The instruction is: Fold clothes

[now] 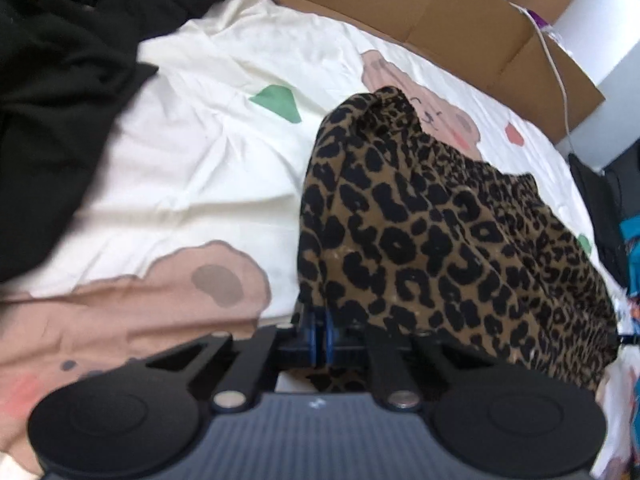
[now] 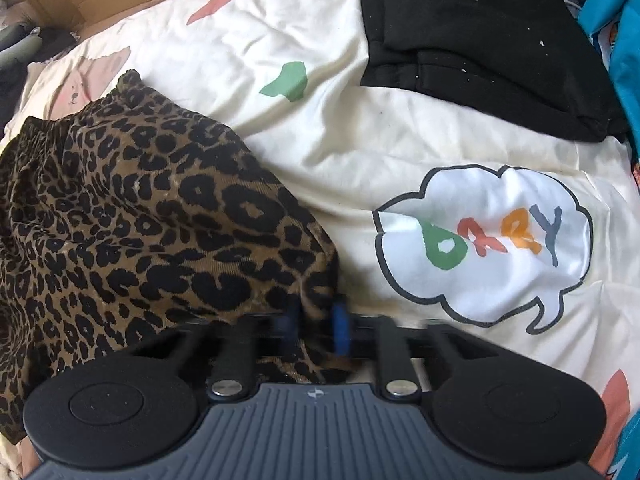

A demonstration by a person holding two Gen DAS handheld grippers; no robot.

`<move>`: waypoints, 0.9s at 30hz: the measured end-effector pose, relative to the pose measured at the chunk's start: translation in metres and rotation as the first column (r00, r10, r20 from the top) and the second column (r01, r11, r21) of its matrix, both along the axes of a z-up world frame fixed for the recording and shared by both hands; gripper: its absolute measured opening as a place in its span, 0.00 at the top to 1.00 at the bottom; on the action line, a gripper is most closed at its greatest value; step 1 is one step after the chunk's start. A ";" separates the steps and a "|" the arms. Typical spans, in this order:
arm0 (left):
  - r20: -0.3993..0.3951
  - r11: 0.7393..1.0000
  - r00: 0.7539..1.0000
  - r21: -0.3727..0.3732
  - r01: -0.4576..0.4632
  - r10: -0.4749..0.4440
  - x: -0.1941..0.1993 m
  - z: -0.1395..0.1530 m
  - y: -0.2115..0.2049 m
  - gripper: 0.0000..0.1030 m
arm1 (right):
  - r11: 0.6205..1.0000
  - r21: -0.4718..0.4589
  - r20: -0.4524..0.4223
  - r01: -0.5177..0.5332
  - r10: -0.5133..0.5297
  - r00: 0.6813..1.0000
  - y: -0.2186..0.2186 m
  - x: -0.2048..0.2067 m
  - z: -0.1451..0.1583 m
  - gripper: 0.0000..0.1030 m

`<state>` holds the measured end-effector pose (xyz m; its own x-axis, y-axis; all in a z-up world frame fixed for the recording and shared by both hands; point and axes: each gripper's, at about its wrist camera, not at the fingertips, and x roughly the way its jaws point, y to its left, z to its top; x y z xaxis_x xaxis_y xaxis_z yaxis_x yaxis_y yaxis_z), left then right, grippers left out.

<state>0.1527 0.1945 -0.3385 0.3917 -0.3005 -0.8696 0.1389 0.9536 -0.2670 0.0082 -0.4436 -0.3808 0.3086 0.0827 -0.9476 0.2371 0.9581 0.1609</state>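
A leopard-print garment (image 1: 440,232) with a gathered waistband lies lifted over a cream cartoon-print bed sheet (image 1: 192,152). My left gripper (image 1: 320,336) is shut on the garment's left corner, and the cloth drapes over its blue fingertips. In the right wrist view the same garment (image 2: 140,220) hangs to the left. My right gripper (image 2: 316,320) is shut on its right corner, with cloth pinched between the blue pads. The garment is stretched between both grippers, its far waistband edge resting on the sheet.
A heap of black clothes (image 1: 52,92) lies at the left. A folded black garment (image 2: 492,44) lies on the sheet (image 2: 360,128) at the far right. A flattened cardboard box (image 1: 440,12) and a white cable (image 1: 560,72) border the far edge. Blue fabric (image 2: 624,40) is at the right.
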 end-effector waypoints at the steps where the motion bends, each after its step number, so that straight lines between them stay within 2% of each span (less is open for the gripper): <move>1: -0.001 1.000 1.000 0.009 0.005 -0.005 -0.002 0.005 0.002 0.96 | 1.000 -0.002 -0.001 -0.003 0.003 1.000 0.001 -0.001 0.001 0.97; 9: -0.037 0.999 0.999 0.029 0.026 -0.025 -0.015 0.053 0.026 0.97 | 0.997 -0.060 -0.017 -0.048 0.047 0.999 0.008 -0.009 0.024 1.00; 17: -0.032 0.999 0.999 0.028 0.021 -0.020 -0.034 0.107 0.031 0.97 | 0.996 -0.042 -0.002 -0.078 0.078 0.997 0.009 -0.012 0.062 1.00; 22: -0.051 0.999 0.999 0.042 -0.005 0.007 -0.049 0.114 0.044 0.97 | 0.994 -0.008 -0.025 -0.109 0.109 0.994 0.015 -0.026 0.068 1.00; 27: -0.092 0.996 0.993 0.051 -0.073 0.078 -0.067 0.098 0.064 0.99 | 0.996 0.017 -0.063 -0.089 0.090 0.994 0.024 -0.037 0.056 1.00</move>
